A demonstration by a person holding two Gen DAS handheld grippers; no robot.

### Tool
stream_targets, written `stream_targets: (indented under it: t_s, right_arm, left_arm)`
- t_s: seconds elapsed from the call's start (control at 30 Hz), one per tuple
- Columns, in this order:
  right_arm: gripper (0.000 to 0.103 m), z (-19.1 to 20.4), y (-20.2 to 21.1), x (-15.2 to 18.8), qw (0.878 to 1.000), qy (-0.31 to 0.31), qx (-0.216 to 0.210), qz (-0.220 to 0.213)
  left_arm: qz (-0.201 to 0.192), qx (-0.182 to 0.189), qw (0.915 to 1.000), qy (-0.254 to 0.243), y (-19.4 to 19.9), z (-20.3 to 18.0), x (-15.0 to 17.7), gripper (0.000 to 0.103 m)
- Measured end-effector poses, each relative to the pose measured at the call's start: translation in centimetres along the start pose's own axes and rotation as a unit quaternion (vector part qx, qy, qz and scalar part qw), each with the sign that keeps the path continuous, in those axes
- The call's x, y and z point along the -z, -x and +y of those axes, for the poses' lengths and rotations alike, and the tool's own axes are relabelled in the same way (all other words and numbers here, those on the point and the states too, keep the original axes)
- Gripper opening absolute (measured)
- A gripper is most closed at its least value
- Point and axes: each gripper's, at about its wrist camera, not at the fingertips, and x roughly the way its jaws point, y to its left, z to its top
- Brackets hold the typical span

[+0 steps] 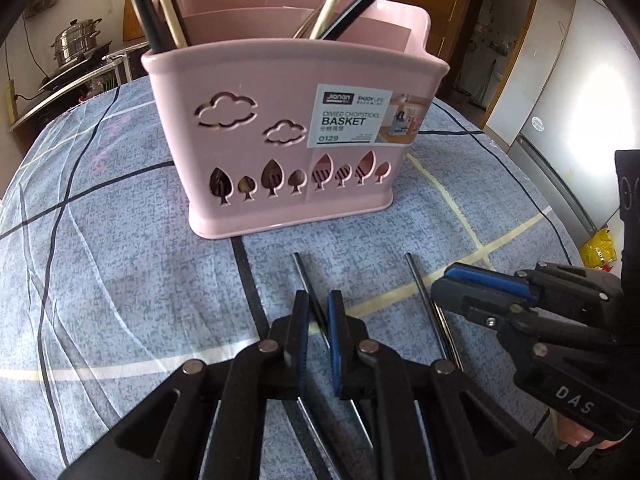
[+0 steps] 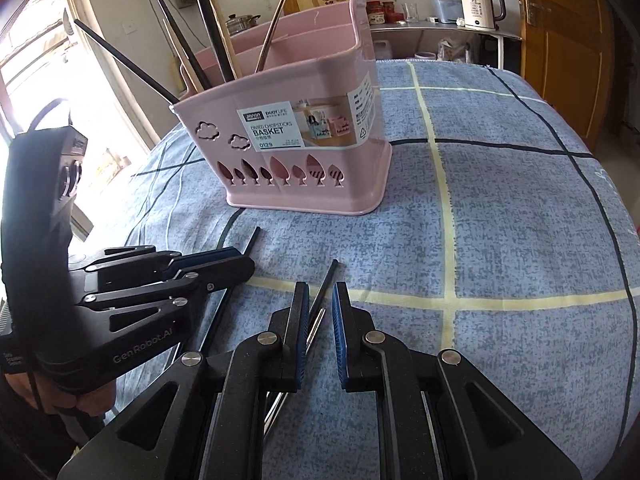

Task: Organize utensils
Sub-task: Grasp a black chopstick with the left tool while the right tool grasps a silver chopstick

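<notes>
Jaws apart on left gripper (image 1: 318, 300) and right gripper (image 2: 320, 292), each straddling a chopstick (image 1: 306, 280) (image 2: 326, 280) flat on tablecloth (image 2: 520, 220), near pink chopsticks basket (image 1: 280, 136). Risk: thin sticks rolling or pivoting on closing, fabric snagging.

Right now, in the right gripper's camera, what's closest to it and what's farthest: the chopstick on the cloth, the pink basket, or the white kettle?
1. Chopstick: lying on the cloth, running between the right gripper's fingers.
2. Pink basket: standing ahead on the cloth, a bit left.
3. White kettle: far back on the shelf, upper right.
</notes>
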Motion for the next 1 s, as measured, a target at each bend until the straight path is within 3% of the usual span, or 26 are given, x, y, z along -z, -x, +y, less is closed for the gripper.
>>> stream_targets:
  t_s: [0.5, 0.8, 1.0]
  right_arm:
    - [0.008, 0.4, -1.1, -0.6, 0.998, 0.029, 0.036, 0.031]
    - [0.008, 0.9, -1.9, -1.5, 0.997, 0.033, 0.059, 0.044]
    - [0.008, 1.1, -2.0, -1.6, 0.997, 0.029, 0.059, 0.039]
  left_arm:
    - [-0.003, -0.008, 0.9998, 0.018, 1.4, 2.3, 1.3, 0.009]
    - [0.023, 0.006, 0.9994, 0.026, 0.7, 2.7, 0.0, 0.009]
    - [0.023, -0.023, 0.9995, -0.001, 0.3, 1.5, -0.6, 0.009]
